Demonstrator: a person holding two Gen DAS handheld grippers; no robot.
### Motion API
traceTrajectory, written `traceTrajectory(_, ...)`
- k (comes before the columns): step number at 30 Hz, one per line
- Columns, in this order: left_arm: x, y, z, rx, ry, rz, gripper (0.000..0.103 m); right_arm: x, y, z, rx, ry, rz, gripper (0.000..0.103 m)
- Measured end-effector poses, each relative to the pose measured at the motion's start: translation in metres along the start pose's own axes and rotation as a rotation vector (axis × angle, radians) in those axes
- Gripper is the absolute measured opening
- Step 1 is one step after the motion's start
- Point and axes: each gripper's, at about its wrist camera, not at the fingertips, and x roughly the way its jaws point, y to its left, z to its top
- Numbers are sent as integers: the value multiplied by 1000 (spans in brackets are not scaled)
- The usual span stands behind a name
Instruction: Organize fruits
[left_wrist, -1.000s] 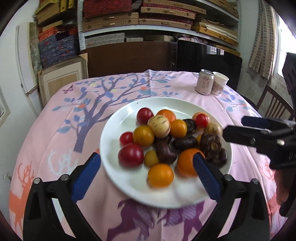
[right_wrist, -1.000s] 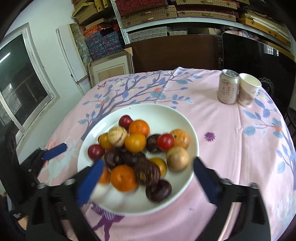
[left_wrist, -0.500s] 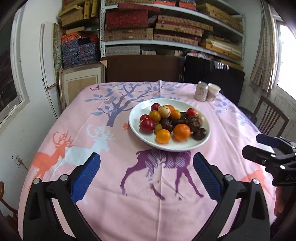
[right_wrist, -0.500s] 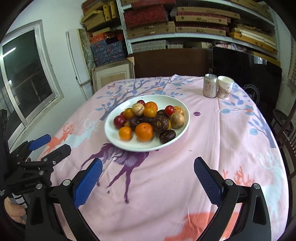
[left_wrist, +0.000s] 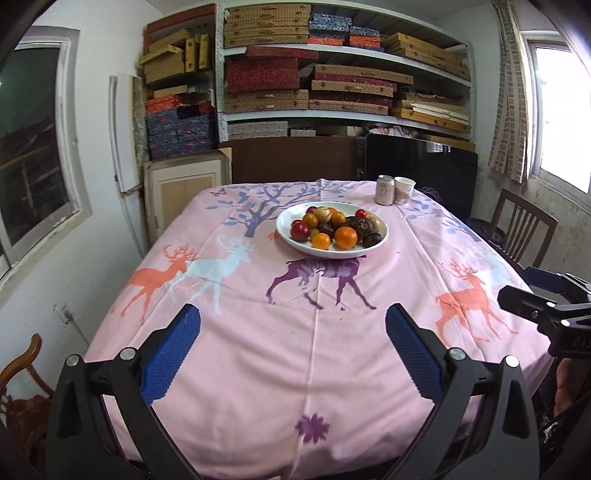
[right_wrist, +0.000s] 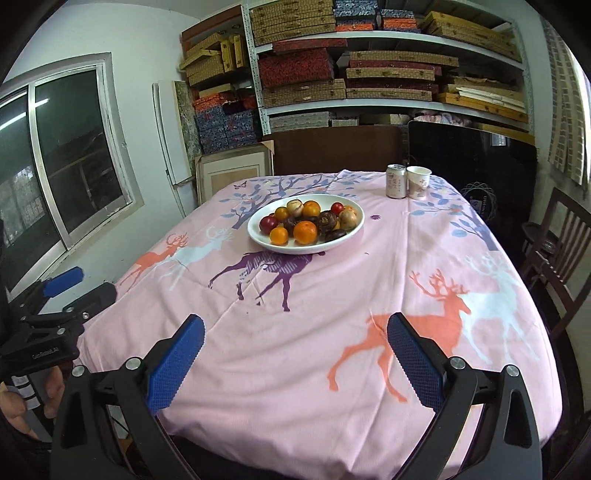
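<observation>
A white plate (left_wrist: 291, 242) (right_wrist: 351, 234) stands on the far half of the table, heaped with several fruits: oranges (left_wrist: 346, 237) (right_wrist: 305, 232), red ones (left_wrist: 300, 230) (right_wrist: 268, 223), dark brown ones (left_wrist: 371, 239) and a pale striped one (right_wrist: 295, 207). My left gripper (left_wrist: 293, 345) is open and empty over the table's near edge, far from the plate. My right gripper (right_wrist: 295, 350) is open and empty, also near the front edge. Each gripper shows at the side of the other's view (left_wrist: 543, 299) (right_wrist: 70, 286).
A drink can (left_wrist: 384, 189) (right_wrist: 396, 181) and a paper cup (left_wrist: 404, 190) (right_wrist: 417, 182) stand at the table's far right. The pink deer-print cloth (left_wrist: 314, 332) covers the table. Wooden chairs (left_wrist: 524, 230) (right_wrist: 565, 240) stand at the right. Shelves with boxes (left_wrist: 332, 85) fill the back wall.
Both grippers have pulled back from just above the plate to the table's near edge. The plate now looks small and far. Both stay open.
</observation>
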Motion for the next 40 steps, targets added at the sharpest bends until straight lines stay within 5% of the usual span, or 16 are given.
traceTrajectory(16, -11, -5, -18, 2, 52, -22, 98, -37, 8, -26, -32, -36, -31, 100)
traceTrajectory(26, -29, -10, -13, 41, -74, -33, 98, -34, 1, -29, -20, -27, -37, 100)
traceTrajectory(40, -26, -2, -10, 6, -41, 25, 98, -36, 1, -30, -23, -30, -35, 100)
